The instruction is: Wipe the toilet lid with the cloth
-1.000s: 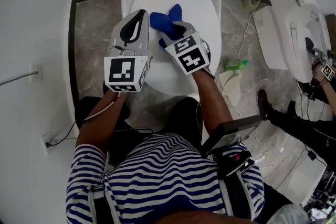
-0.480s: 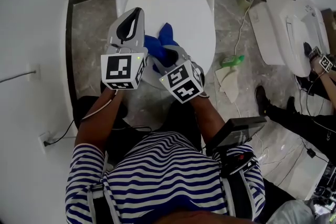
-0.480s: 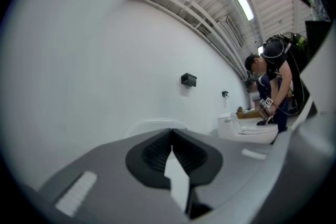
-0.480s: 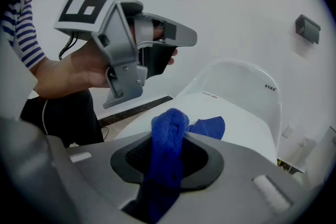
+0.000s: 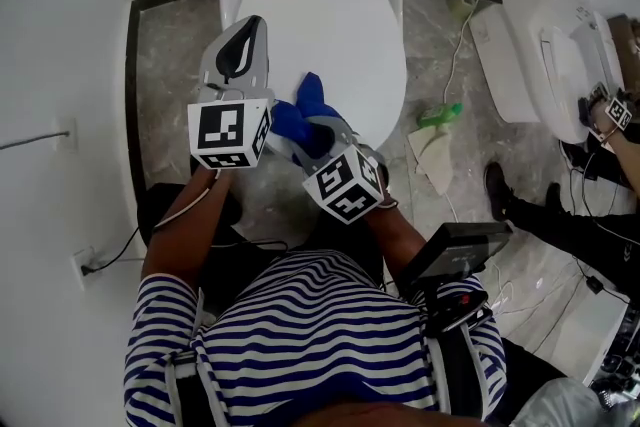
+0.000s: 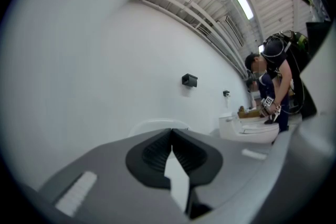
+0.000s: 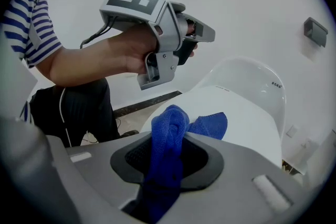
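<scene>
Blue cloth (image 5: pixel 297 118), bunched, on the front left part of the closed white toilet lid (image 5: pixel 335 35). One end pinched between the jaws of the right gripper (image 5: pixel 308 133), the free end spread flat on the lid just beyond the tips. Seen in the right gripper view as a thick blue fold (image 7: pixel 167 128) running up through the jaws of that gripper (image 7: pixel 168 152), clamped on both sides, with the lid (image 7: pixel 247 113) sloping away behind it.

Left gripper (image 5: pixel 252 27) just left of the cloth, held up in the air over the lid's left edge and clear of both. Jaws pressed together at the tips in its own view (image 6: pixel 171 135), with nothing between them, pointing at a bare white wall.

Round the toilet, grey stone floor (image 5: pixel 170 65) with a dark border. Below, a striped shirt (image 5: pixel 300 335). To the right, a green bottle (image 5: pixel 443 119) lying beside a pale rag (image 5: pixel 437 165). Further right, a second toilet (image 5: pixel 550 35), well apart, and another person (image 5: pixel 590 235) next to it.
</scene>
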